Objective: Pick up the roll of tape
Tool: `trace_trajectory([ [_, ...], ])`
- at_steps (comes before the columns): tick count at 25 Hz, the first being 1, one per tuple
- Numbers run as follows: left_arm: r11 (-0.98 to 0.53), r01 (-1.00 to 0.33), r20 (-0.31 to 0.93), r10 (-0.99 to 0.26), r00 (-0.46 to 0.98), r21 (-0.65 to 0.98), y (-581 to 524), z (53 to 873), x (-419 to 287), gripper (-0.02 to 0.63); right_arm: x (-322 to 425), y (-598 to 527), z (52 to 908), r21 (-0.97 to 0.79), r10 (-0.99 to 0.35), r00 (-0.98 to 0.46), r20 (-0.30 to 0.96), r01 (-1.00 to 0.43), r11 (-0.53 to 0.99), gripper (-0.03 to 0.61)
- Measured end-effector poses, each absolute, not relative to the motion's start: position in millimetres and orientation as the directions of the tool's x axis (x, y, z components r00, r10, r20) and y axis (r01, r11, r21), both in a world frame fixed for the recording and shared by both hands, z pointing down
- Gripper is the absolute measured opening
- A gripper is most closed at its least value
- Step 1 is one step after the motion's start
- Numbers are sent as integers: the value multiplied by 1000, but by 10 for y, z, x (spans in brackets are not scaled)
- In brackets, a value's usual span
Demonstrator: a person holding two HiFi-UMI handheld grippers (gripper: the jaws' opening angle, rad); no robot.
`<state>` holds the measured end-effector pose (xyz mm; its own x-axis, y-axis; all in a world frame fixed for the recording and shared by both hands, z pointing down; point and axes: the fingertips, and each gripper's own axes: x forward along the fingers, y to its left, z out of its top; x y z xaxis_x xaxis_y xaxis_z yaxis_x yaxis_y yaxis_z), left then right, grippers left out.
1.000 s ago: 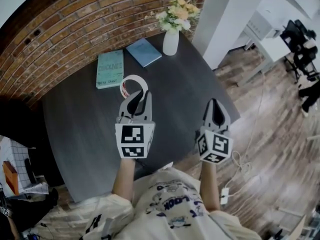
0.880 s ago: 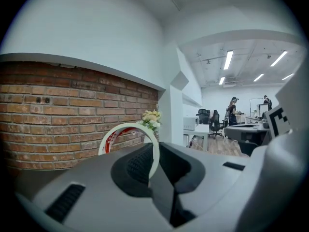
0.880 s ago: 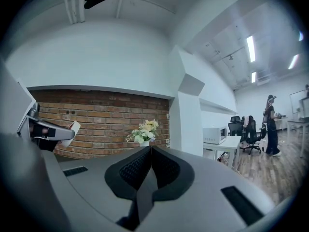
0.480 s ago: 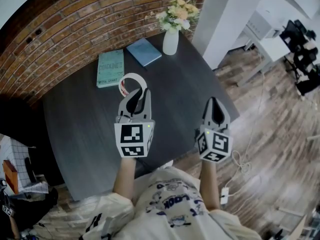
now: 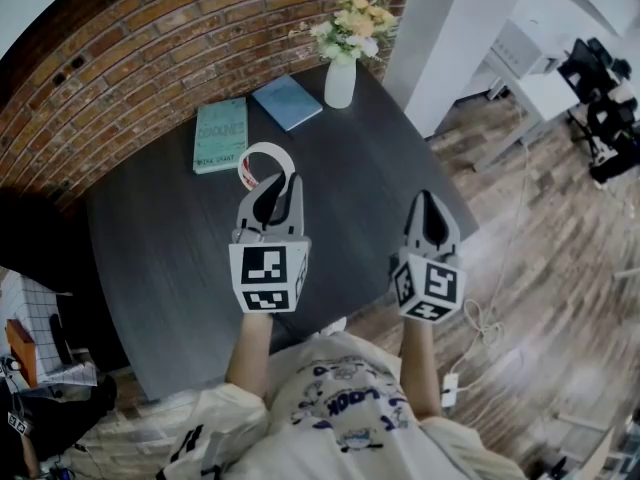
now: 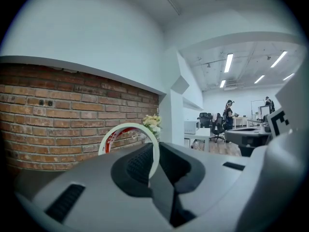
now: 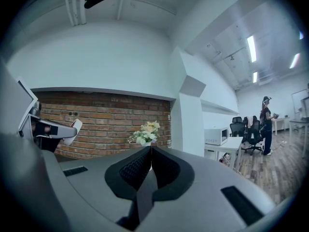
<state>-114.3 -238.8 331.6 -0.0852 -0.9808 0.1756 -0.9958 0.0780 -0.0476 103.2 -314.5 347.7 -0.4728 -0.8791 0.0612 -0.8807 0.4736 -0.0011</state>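
Note:
The roll of tape [image 5: 268, 149] is a white ring with red print inside. It stands on edge, clamped by its near side in my left gripper [image 5: 281, 185], above the dark table [image 5: 160, 238]. In the left gripper view the ring [image 6: 126, 126] rises out of the jaws, and the left gripper [image 6: 154, 170] is shut on its thin band. My right gripper [image 5: 428, 202] hovers near the table's right edge, level and apart from the tape. In its own view the right gripper [image 7: 150, 151] has its jaws shut with nothing between them.
A teal book [image 5: 221, 135] and a blue book [image 5: 287, 103] lie at the far side of the table. A white vase of flowers [image 5: 341, 83] stands at the far corner by a brick wall [image 5: 150, 38]. A white pillar [image 5: 440, 38] rises to the right.

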Motion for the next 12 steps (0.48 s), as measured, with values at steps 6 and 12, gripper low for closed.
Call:
trace_trajectory([
  [6,69,-996,171,-982,-77,-50,-2380,3302,-1106,40,1040,-3116,3446,2,-881,-469,58,-883,470,4],
  [12,67,-997,174,-982,-74,-46,-2370,3310,-1095,40,1017,-3091,3418,14,-870,-490,47,-871,491,5],
])
